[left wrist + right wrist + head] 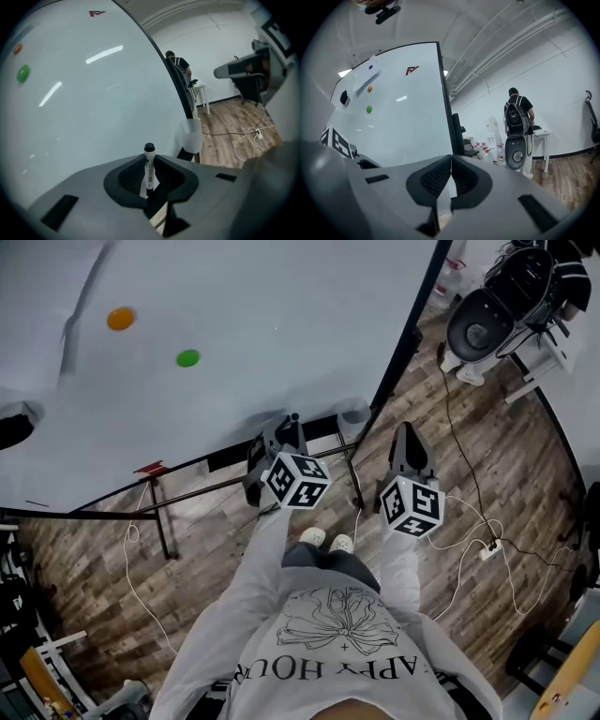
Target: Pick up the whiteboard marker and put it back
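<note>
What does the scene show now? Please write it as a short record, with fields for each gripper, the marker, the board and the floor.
Left gripper: shut on the whiteboard marker
Whiteboard marker: upright between the jaws, black cap on top
Right gripper: shut, nothing between the jaws
Whiteboard: in front of both grippers
Magnets: orange magnet and green magnet, both on the board
Floor: wood planks

Orange magnet (120,318), green magnet (188,358), wooden floor (84,587)

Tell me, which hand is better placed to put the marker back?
Left: the left gripper grips the marker, facing the whiteboard. The right gripper is shut, empty.
</note>
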The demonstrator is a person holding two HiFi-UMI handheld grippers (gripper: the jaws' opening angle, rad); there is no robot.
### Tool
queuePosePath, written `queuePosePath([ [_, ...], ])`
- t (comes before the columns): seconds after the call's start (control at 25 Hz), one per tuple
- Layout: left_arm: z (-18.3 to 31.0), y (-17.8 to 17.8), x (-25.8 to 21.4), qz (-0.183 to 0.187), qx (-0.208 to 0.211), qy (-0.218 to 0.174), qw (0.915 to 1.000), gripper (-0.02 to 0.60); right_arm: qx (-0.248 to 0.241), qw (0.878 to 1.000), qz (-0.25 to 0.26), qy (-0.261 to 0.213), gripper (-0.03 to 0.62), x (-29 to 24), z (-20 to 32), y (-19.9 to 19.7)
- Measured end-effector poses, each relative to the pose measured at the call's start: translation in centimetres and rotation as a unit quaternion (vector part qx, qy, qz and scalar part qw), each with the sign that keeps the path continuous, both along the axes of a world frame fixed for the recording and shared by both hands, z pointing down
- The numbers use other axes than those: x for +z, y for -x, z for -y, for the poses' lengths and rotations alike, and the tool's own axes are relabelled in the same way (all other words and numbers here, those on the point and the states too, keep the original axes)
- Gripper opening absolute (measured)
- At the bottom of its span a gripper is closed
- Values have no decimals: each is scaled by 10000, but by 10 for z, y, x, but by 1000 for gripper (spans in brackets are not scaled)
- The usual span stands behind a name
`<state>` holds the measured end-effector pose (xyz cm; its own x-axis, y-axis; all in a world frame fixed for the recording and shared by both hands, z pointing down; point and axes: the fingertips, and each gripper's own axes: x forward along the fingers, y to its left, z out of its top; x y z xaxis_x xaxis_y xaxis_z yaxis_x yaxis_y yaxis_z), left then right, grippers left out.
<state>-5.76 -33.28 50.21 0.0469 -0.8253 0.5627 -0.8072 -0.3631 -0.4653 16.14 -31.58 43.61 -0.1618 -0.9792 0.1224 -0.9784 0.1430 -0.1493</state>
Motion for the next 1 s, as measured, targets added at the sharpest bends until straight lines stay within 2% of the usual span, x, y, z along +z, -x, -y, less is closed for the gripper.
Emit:
queuePosePath([
  [0.36, 9, -14, 54, 272, 92, 593, 9978, 61, 159, 9998, -34, 151, 3, 14, 1, -18],
  [0.64, 18, -33, 70, 623, 288, 655, 9955, 63, 292, 9993, -52, 227, 3, 21, -1, -35],
  [1.0, 29, -58, 97, 803, 652, 875, 9908, 63, 420, 9986, -104, 296, 3, 27, -3, -47],
])
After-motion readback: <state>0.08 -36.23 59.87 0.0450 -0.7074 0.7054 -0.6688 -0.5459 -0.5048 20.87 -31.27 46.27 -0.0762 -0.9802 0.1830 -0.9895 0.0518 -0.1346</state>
